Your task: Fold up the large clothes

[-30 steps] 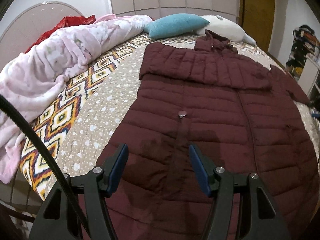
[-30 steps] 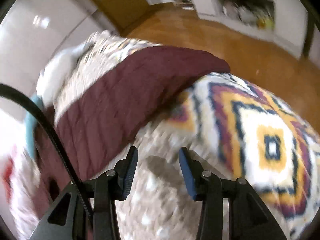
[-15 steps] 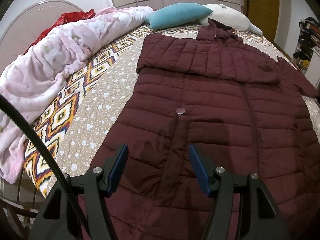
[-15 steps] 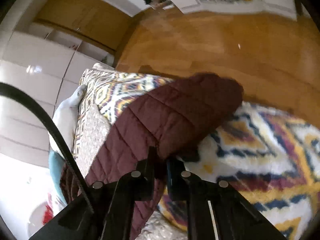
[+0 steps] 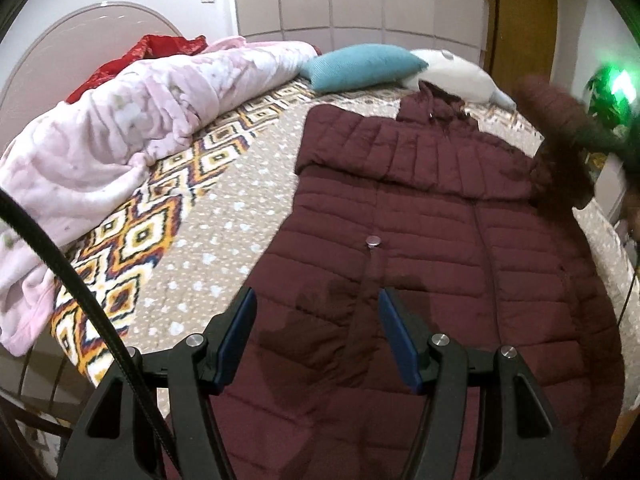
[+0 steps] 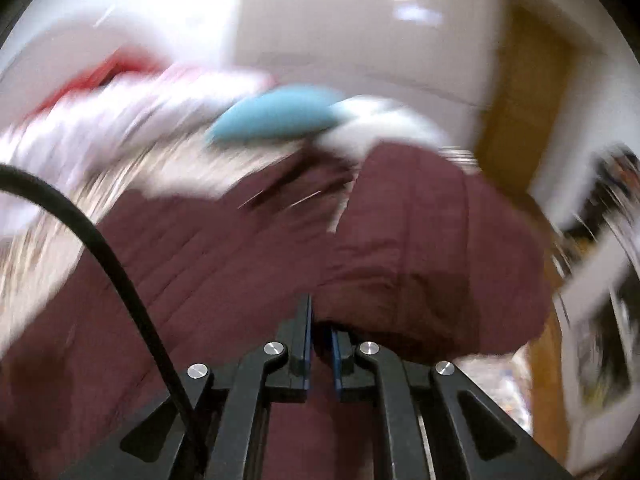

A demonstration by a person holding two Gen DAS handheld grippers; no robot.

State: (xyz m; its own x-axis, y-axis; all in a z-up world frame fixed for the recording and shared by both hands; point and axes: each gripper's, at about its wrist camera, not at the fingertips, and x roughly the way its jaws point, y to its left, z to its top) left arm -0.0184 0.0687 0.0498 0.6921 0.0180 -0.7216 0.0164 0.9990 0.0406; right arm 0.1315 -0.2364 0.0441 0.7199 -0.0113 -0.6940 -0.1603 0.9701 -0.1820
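- Bedroom with a big bed (image 5: 224,216), its cover patterned; a dark red puffy coat (image 5: 420,240) lies flat on it.
- Left tool (image 5: 316,336) hovers over the coat's lower part, fingers apart, holding nothing.
- Right tool (image 6: 320,344) is pinched tight on the coat's sleeve (image 6: 432,264), lifted up.
- Coat looks soft, puffy and likely slippery; best grabbed at a hem or cuff.

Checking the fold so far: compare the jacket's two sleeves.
The left sleeve lies folded flat across the jacket chest; the right sleeve is lifted off the bed. The left is free; the right is pinched in the right claw. Both are maroon and quilted.
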